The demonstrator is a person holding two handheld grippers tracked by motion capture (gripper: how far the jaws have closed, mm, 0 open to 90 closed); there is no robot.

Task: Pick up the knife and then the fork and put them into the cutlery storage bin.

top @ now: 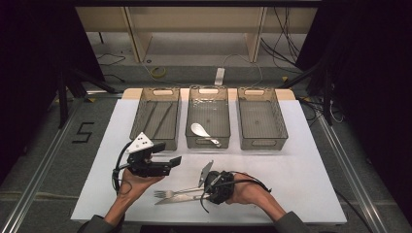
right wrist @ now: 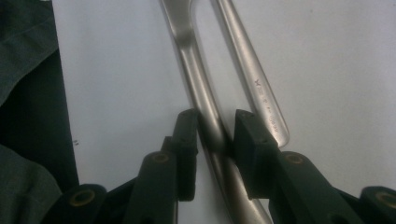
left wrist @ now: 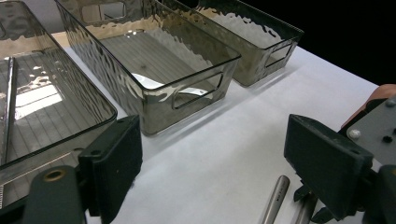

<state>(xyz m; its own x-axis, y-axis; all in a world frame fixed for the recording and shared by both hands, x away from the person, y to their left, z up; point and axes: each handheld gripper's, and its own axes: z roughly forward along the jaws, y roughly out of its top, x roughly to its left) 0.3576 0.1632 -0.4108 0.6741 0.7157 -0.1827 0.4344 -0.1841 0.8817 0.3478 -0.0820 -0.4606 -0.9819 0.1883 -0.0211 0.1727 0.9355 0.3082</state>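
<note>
Lying on the white table [top: 301, 160] near its front edge, the fork [top: 171, 193] and the knife [top: 176, 198] rest side by side, tines and blade pointing left in the high view. In the right gripper view we see the fork's handle [right wrist: 205, 116] run between our right gripper [right wrist: 215, 140]'s two black jaws, which stand close on either side of it and appear to press on it; the knife handle [right wrist: 261, 93] lies just outside the right-hand jaw. We hold that gripper low over the table, our right hand [top: 245, 191] coming in from the lower right with the forearm angled toward the left, the gripper pointing left along the cutlery. Our left gripper [top: 167, 162] hovers beside it, cradled from below in our left hand [top: 133, 182], palm up, pointing right; its jaws stand wide apart with nothing between them. Farther back sit three clear bins in a row: the left bin [top: 141, 116] holding chopsticks [top: 163, 119], the middle bin [top: 221, 114] holding a white spoon [top: 201, 131], and the right bin [top: 279, 119].
</note>
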